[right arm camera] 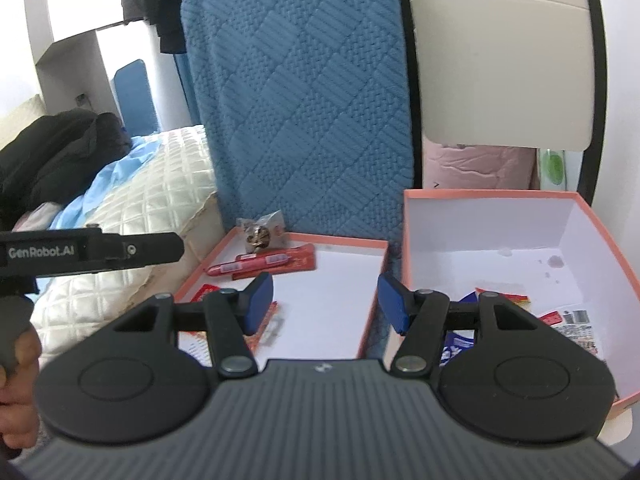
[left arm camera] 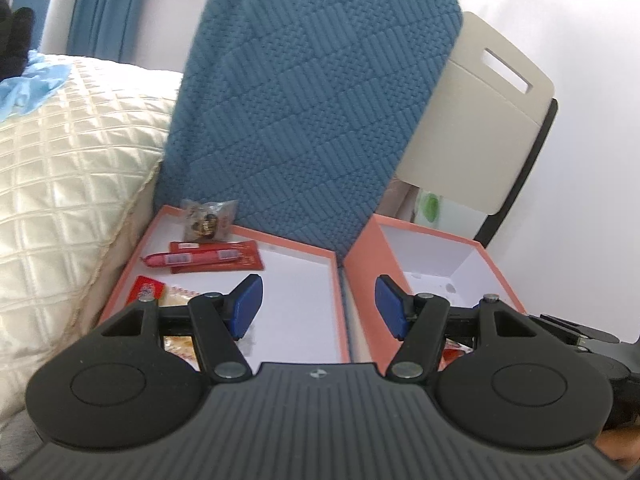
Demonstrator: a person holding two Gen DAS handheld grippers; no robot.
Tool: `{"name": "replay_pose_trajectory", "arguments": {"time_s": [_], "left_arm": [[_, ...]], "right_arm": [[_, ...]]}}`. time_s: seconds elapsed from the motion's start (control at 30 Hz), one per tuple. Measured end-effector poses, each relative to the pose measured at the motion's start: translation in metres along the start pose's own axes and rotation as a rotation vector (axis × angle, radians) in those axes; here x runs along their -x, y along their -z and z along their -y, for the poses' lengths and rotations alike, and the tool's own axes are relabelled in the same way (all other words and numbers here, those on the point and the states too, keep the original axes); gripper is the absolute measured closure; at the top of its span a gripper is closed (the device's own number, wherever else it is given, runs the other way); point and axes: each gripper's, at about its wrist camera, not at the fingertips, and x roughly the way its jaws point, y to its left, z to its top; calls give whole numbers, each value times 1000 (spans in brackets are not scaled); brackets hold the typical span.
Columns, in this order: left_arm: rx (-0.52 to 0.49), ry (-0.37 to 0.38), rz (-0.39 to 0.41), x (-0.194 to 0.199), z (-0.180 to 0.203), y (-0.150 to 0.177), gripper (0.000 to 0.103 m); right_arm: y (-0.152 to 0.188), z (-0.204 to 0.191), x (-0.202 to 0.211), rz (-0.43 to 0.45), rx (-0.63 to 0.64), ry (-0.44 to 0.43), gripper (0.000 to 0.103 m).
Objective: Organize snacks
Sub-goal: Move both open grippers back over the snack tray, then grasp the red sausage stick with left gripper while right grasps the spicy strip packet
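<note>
Both the left gripper (left arm camera: pixel 319 306) and right gripper (right arm camera: pixel 326 302) hang with jaws released, empty, over two boxes. Snacks lie in the shallow lid (right arm camera: pixel 344 280): packets nearest, then the sausage (right arm camera: pixel 250 263), farthest a clear bag (right arm camera: pixel 262 232). Best take the sausage across its width and carry it to the deep box (right arm camera: pixel 560 240).

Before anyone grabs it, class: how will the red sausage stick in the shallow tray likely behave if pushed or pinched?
The red sausage stick looks round and lies loose across a flat red packet, so it may roll. Its shiny wrapper probably slips between pads. It seems fairly stiff.
</note>
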Motion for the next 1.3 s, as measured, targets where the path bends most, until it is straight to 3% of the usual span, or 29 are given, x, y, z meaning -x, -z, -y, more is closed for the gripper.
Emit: {"name": "replay_pose_trajectory", "arguments": {"time_s": [0.6, 1.3], "left_arm": [[43, -36, -10, 13, -53, 19, 35], [52, -99, -75, -44, -92, 12, 35]], "right_arm": [[26, -46, -18, -72, 27, -46, 42], [48, -58, -83, -161, 129, -117, 42]]}}
